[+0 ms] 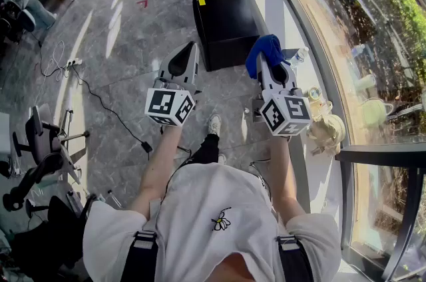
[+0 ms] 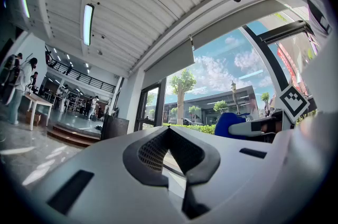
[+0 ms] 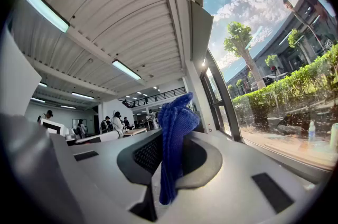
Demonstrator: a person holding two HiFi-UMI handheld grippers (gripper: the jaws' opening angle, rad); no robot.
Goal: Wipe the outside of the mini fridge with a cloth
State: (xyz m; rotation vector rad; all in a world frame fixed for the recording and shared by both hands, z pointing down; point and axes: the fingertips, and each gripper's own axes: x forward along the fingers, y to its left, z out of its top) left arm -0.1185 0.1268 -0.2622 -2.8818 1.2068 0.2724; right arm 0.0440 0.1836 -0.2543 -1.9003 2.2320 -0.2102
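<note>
Now in hand: we judge this to be the approach; no wiping has begun.
Task's thing: the black fridge (image 1: 229, 28) sits on the floor (image 1: 120, 41) at our 12 o'clock, close to the window (image 1: 319, 41) and well apart from both grippers.
Right side: the right gripper (image 1: 261, 61) pinches the blue cloth (image 3: 171, 133), which stands up out of the jaws and trails below them. In the head view the cloth bunches at 1 o'clock, near the fridge's right edge. We take it to be held above the fridge, not touching it.
Left side: the left gripper (image 2: 168, 130) has its jaws pressed together on nothing and is held at 11 o'clock.
Next move: we think the right gripper must go down and forward until the loose cloth lies flat on the fridge's top or side, and then sweep across.
Watch for: the pinch holds only a narrow fold, so a hard drag could pull the cloth free.
</note>
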